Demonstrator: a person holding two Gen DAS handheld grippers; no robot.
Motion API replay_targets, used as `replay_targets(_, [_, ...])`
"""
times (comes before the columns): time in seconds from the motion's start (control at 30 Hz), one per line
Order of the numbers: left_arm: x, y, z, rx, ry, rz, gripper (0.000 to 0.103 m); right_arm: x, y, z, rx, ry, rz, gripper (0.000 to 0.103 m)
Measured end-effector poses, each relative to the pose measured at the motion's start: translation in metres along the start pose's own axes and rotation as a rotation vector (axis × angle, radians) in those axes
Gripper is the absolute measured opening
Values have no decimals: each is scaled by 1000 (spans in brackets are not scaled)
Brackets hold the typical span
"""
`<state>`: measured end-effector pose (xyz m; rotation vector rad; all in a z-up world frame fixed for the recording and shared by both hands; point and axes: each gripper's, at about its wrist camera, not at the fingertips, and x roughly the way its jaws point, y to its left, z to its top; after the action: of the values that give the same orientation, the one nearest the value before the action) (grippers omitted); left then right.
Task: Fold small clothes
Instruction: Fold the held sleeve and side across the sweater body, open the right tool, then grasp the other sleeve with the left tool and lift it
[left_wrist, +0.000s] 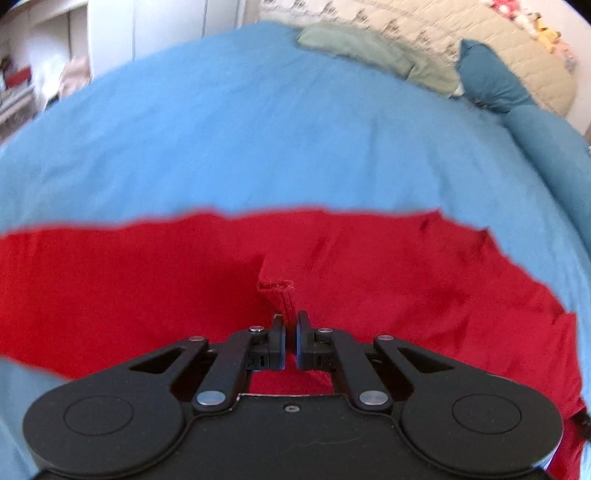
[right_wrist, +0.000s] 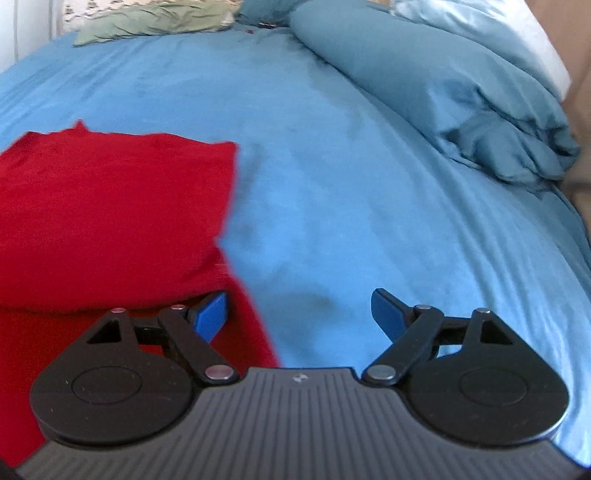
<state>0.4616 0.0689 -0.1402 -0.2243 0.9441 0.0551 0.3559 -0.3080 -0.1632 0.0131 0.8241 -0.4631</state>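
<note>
A red garment (left_wrist: 369, 280) lies spread on the blue bedsheet (left_wrist: 258, 140). My left gripper (left_wrist: 290, 332) is shut on a pinched fold of the red garment, which sticks up just past the fingertips. In the right wrist view the red garment (right_wrist: 110, 214) lies at the left, folded over on itself, on the blue sheet (right_wrist: 351, 206). My right gripper (right_wrist: 299, 314) is open and empty at the garment's right edge; its left finger (right_wrist: 211, 316) is over the red cloth and its right finger (right_wrist: 388, 314) is over the sheet.
A pale green garment (left_wrist: 369, 51) lies at the far side of the bed, also in the right wrist view (right_wrist: 155, 18). A bunched teal duvet (right_wrist: 443, 85) and a teal pillow (left_wrist: 487, 79) lie at the right. Shelves (left_wrist: 22, 85) stand beyond the bed's left edge.
</note>
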Motion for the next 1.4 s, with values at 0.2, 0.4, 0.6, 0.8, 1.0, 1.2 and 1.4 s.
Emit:
replay_targets(0.2, [6, -2, -13, 41, -7, 28, 12, -1, -21, -4, 1, 19, 62, 99])
replay_targets(0.4, [-40, 4, -13, 110, -78, 108, 57, -35, -6, 15, -92, -46, 154, 100])
replay_targets(0.6, [-38, -17, -15, 211, -66, 24, 59, -31, 41, 31, -129, -63, 345, 101])
replay_targets(0.8, [-1, -24, -20, 206, 8, -10, 59, 6, 51, 21, -53, 48, 345, 100])
replay_targets(1.0, [2, -28, -18, 235, 23, -33, 59, 1, 46, 38, -19, 6, 392, 100])
replay_targets(1.2, [8, -25, -20, 249, 38, -23, 59, 46, 65, 84, 4, 7, 366, 100])
replay_targets(1.4, [11, -24, -19, 225, 39, -31, 60, 81, 61, 87, 2, 40, 343, 103])
